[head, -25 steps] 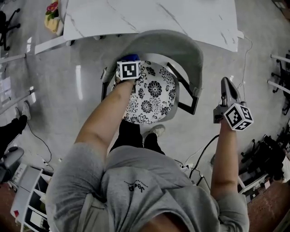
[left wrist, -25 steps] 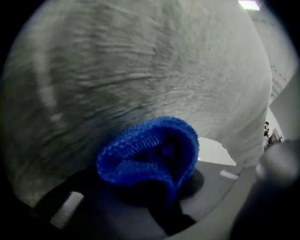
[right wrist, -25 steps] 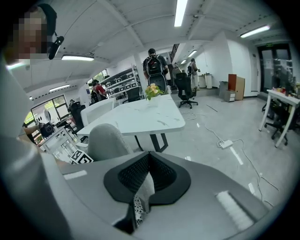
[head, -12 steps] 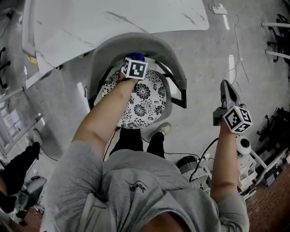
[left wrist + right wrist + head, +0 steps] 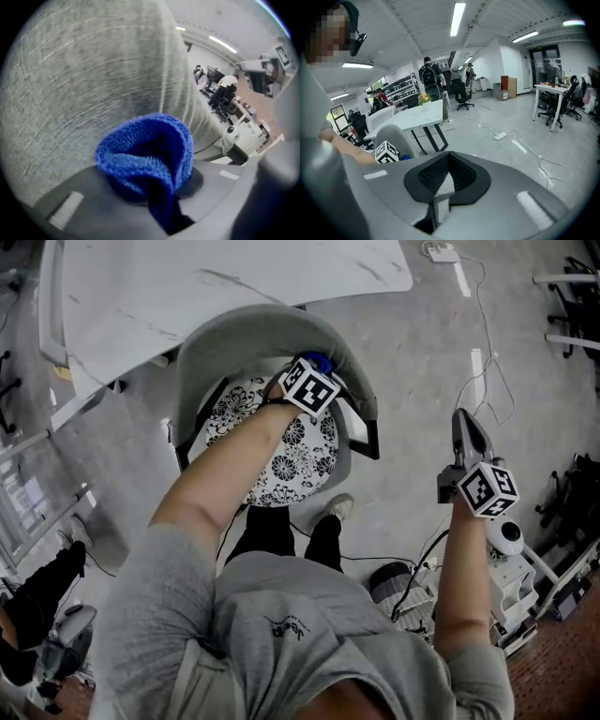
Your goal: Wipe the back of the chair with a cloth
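The grey fabric chair (image 5: 272,329) has a curved back and a black-and-white flower-print seat (image 5: 300,451). My left gripper (image 5: 321,367) is shut on a bunched blue cloth (image 5: 147,157), which presses on the inner face of the chair back (image 5: 93,79) near its right end. In the head view only a bit of the cloth (image 5: 319,360) shows past the marker cube. My right gripper (image 5: 466,432) hangs shut in the air to the right of the chair, with nothing between its jaws.
A white marble-look table (image 5: 187,287) stands just beyond the chair. Cables and a power strip (image 5: 441,253) lie on the floor at the upper right. Shelving and gear (image 5: 525,568) crowd the lower right; people (image 5: 429,79) stand far off.
My left gripper has slid the cloth to the right along the chair back, from its left-middle to its right end. The right gripper has stayed roughly where it was.
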